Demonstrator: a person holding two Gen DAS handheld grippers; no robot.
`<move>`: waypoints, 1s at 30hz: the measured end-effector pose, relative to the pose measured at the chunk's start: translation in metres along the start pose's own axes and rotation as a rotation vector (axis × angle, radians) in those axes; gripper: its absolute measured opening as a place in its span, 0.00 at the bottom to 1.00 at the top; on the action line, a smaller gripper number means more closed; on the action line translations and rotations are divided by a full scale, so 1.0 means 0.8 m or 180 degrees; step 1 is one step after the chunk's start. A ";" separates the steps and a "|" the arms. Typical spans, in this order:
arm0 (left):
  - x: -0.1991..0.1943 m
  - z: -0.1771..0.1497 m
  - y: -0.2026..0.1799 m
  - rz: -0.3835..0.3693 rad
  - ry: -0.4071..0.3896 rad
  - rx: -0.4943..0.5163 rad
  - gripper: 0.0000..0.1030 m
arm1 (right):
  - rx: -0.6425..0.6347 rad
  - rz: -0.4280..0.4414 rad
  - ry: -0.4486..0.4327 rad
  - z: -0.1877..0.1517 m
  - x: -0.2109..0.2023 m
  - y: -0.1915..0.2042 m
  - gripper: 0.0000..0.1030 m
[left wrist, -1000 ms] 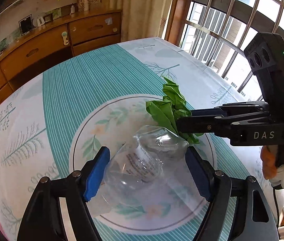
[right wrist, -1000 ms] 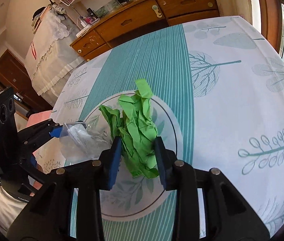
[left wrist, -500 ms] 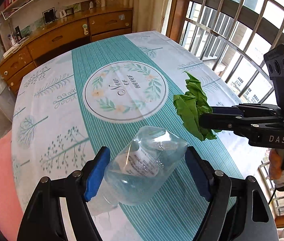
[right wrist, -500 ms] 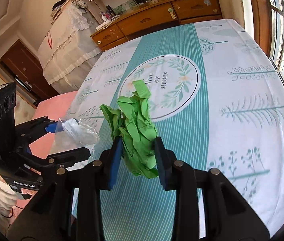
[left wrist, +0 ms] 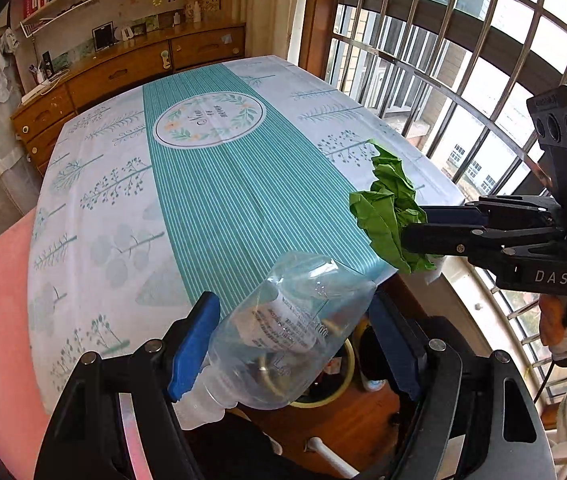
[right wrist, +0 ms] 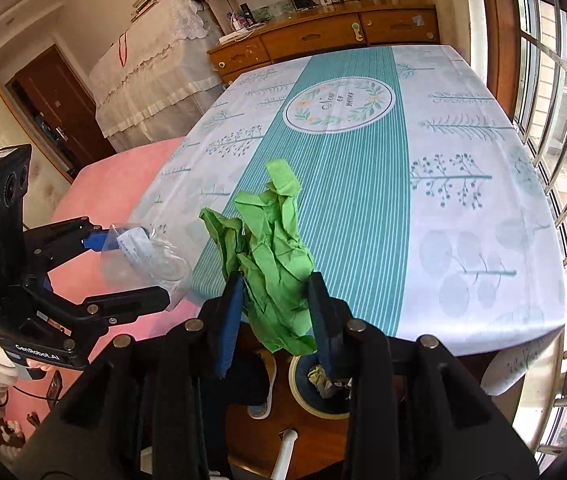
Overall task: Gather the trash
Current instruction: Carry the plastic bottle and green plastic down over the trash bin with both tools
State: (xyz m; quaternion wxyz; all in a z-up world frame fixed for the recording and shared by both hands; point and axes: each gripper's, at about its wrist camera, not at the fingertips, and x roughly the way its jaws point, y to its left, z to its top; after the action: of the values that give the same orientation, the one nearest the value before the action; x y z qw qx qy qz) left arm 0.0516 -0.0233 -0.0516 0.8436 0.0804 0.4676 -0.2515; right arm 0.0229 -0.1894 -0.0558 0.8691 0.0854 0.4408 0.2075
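Note:
My left gripper [left wrist: 295, 344] is shut on a crushed clear plastic bottle [left wrist: 283, 332] and holds it in the air past the near edge of the table [left wrist: 123, 200]. The bottle also shows in the right wrist view [right wrist: 143, 256]. My right gripper [right wrist: 277, 316] is shut on a wad of crumpled green paper [right wrist: 271, 256], also off the table's near edge. In the left wrist view the green paper [left wrist: 387, 208] hangs to the right of the bottle. A round bin with a yellow rim [right wrist: 315, 396] stands on the floor below both grippers.
The table wears a white and teal striped cloth [right wrist: 363, 184]. A barred window [left wrist: 463, 60] runs along the right. A wooden sideboard [left wrist: 123, 72] stands behind the table. A pink seat [right wrist: 115, 184] is at the left.
Both grippers have lifted their loads off the middle of the table and drawn back past its near edge, above the floor bin. Both grips are unchanged.

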 end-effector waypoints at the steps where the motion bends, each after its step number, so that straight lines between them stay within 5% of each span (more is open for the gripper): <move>1: -0.002 -0.013 -0.008 -0.0024 -0.0006 -0.0016 0.75 | -0.0019 -0.0011 0.0020 -0.011 -0.003 0.003 0.28; 11: 0.066 -0.130 -0.044 -0.0183 0.0182 -0.0322 0.75 | 0.0055 -0.0182 0.0271 -0.115 0.031 -0.007 0.28; 22: 0.184 -0.209 -0.049 0.0140 0.0262 -0.0604 0.75 | 0.0465 -0.0615 0.0625 -0.197 0.160 -0.080 0.28; 23: 0.196 -0.211 -0.046 0.0183 0.0255 -0.0625 0.73 | 0.0501 -0.0663 0.0639 -0.203 0.173 -0.086 0.28; 24: 0.208 -0.213 -0.043 0.0213 0.0247 -0.0629 0.53 | 0.0536 -0.0706 0.0664 -0.209 0.185 -0.092 0.28; 25: 0.221 -0.216 -0.042 0.0212 0.0275 -0.0636 0.44 | 0.0585 -0.0735 0.0696 -0.215 0.198 -0.099 0.28; 30: 0.292 -0.242 -0.032 0.0236 0.0528 -0.0822 0.44 | 0.0750 -0.0810 0.0823 -0.242 0.248 -0.120 0.28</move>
State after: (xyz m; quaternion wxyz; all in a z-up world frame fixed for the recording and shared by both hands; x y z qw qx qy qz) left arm -0.0038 -0.0553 -0.3492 0.8141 0.0089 0.5608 -0.1504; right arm -0.0004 -0.1960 -0.3485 0.8085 0.1028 0.5771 0.0525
